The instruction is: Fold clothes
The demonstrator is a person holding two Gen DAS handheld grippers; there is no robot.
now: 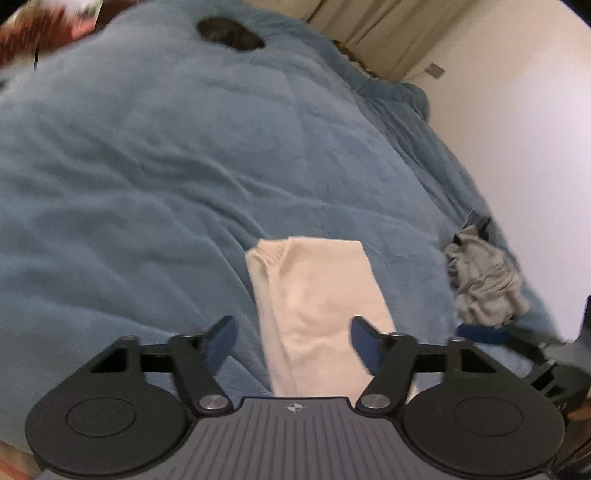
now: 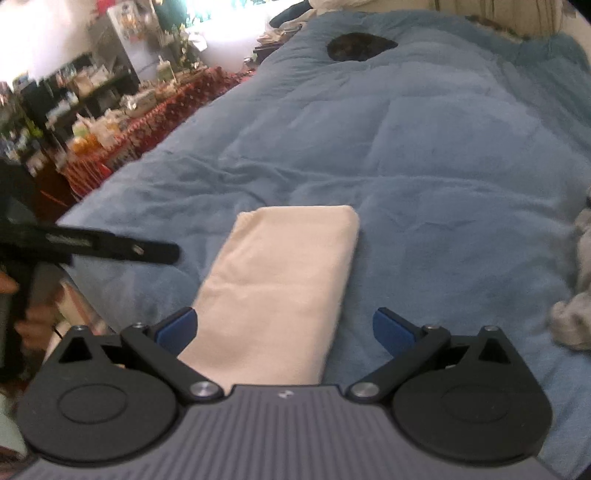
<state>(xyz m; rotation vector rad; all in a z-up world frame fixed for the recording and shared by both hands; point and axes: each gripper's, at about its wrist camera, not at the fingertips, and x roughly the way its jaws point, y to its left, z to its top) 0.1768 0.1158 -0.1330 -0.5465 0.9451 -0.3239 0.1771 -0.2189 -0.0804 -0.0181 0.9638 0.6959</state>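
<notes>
We see a cream garment [image 1: 317,314] folded into a long narrow rectangle, lying flat on the blue blanket [image 1: 155,155] at the near edge of the bed, long axis running near to far; its knitted neckline sits at the far left corner in the left wrist view, and in the right wrist view the fold looks smooth with a rounded far right corner

Left gripper [image 1: 291,341] hovers just above the near part of the cream garment, jaws parted, blue pads either side of the cloth, nothing pinched between them, pads not pressing on fabric as far as we can tell

Right gripper [image 2: 284,330] is also spread wide over the near end of the cream garment, left pad over its left edge, right pad over bare blanket, holding nothing

To the right of the garment, apart from it, we see a crumpled grey garment [image 1: 484,288] near the right edge of the bed

Far up the blanket lies a dark oval thing [image 1: 231,33], too blurred to identify

Left of the bed we see a cluttered table with a red patterned cloth [image 2: 147,118]; a white wall [image 1: 517,129] stands on the right, beige curtain [image 1: 373,29] at the far end
</notes>
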